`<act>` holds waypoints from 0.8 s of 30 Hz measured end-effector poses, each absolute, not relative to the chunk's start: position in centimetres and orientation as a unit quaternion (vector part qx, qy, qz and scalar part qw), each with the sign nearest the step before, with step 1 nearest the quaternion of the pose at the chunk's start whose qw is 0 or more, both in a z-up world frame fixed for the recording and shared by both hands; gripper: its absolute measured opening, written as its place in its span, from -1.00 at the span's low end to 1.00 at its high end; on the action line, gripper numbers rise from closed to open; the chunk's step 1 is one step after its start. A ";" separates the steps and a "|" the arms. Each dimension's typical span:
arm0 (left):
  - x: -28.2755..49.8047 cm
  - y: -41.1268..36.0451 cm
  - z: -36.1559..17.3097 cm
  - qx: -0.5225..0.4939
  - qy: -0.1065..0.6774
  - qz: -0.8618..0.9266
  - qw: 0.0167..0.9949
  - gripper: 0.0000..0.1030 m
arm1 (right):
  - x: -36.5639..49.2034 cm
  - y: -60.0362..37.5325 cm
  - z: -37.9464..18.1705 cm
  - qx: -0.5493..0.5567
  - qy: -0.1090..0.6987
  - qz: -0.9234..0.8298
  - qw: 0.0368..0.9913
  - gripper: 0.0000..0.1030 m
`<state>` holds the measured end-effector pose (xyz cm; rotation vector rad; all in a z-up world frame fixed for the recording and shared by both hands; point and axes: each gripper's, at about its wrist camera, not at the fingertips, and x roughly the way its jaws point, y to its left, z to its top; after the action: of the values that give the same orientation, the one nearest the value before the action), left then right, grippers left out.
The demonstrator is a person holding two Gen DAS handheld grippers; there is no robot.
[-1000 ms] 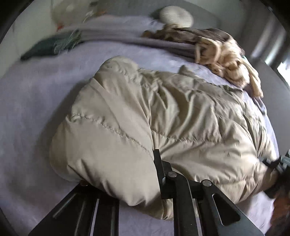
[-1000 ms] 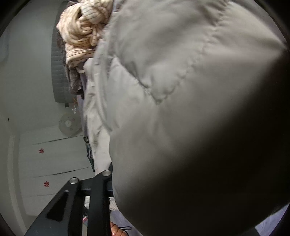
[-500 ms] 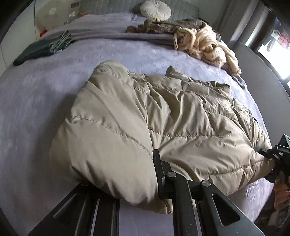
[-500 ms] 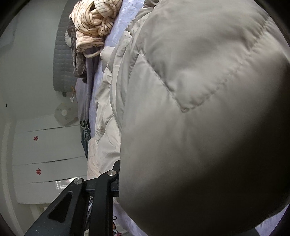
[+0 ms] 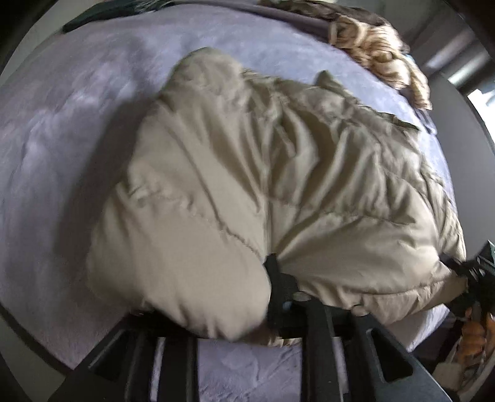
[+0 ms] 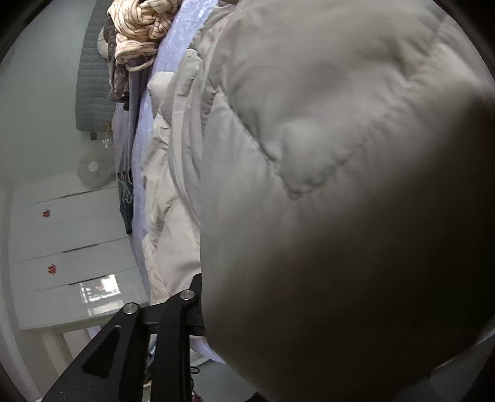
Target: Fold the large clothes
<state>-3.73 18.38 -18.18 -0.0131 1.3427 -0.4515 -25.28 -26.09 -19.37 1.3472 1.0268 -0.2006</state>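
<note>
A beige quilted puffer jacket (image 5: 278,173) lies across a lavender bed (image 5: 62,130). My left gripper (image 5: 247,297) is shut on the jacket's near hem; the puffy fabric bulges over its left finger and hides it. My right gripper (image 5: 473,278) shows at the right edge of the left wrist view, shut on the jacket's other near corner. In the right wrist view the jacket (image 6: 340,185) fills most of the frame and covers the right gripper (image 6: 201,297) except for its left finger (image 6: 182,309).
A pile of striped cream and brown clothes (image 5: 380,52) lies at the bed's far right, also seen in the right wrist view (image 6: 139,34). A dark green garment (image 5: 92,18) lies at the far left. White cabinet doors (image 6: 68,247), a fan (image 6: 92,168) and a grey headboard (image 6: 92,86) stand beyond.
Both grippers keep their hold on the jacket's hem. The left wrist view has tipped downward and blurred, so the headboard and pillow left the frame. The jacket's near edge has bunched and shifted slightly.
</note>
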 end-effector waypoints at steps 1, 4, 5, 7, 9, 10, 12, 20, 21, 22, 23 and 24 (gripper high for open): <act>-3.8 18.8 -18.2 -0.007 0.619 -0.198 0.760 -0.31 | -25.2 -26.0 -19.2 0.593 0.457 -0.092 0.657 -0.19; -4.2 20.1 -17.6 -0.006 0.623 -0.175 0.762 -0.31 | -26.3 -25.8 -18.3 0.581 0.472 -0.101 0.655 -0.08; -4.4 20.5 -17.4 -0.002 0.624 -0.165 0.764 -0.31 | -26.5 -25.7 -18.0 0.574 0.479 -0.104 0.656 0.00; -4.7 21.5 -16.7 0.004 0.622 -0.146 0.769 -0.31 | -26.6 -25.5 -17.2 0.553 0.495 -0.110 0.661 0.03; -4.9 21.9 -15.9 0.015 0.617 -0.123 0.777 -0.31 | -26.9 -25.1 -16.3 0.527 0.510 -0.107 0.672 0.04; -5.0 22.4 -15.5 0.026 0.613 -0.107 0.782 -0.31 | -27.0 -24.8 -15.8 0.517 0.514 -0.105 0.676 0.04; -5.1 23.0 -14.8 0.034 0.609 -0.093 0.787 -0.31 | -27.0 -24.4 -14.9 0.503 0.520 -0.097 0.684 0.04; -4.9 22.1 -11.1 0.044 0.592 -0.110 0.797 -0.31 | -24.3 -21.7 -11.3 0.453 0.528 -0.049 0.717 0.09; -4.7 21.6 -10.9 0.050 0.589 -0.117 0.798 -0.31 | -23.4 -21.1 -10.6 0.435 0.530 -0.046 0.727 0.15; -4.4 21.4 -10.6 0.056 0.586 -0.121 0.799 -0.31 | -23.6 -20.8 -10.2 0.424 0.531 -0.045 0.732 0.31; -4.1 21.2 -10.5 0.062 0.586 -0.124 0.799 -0.30 | -23.0 -20.5 -9.8 0.413 0.531 -0.046 0.739 0.36; -3.7 21.0 -10.5 0.070 0.585 -0.129 0.797 0.14 | -22.0 -20.1 -9.5 0.405 0.530 -0.048 0.743 0.36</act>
<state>-3.68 20.96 -10.53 0.1505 1.2572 -0.2771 -22.01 -20.06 -9.53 0.8865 1.1622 -0.1041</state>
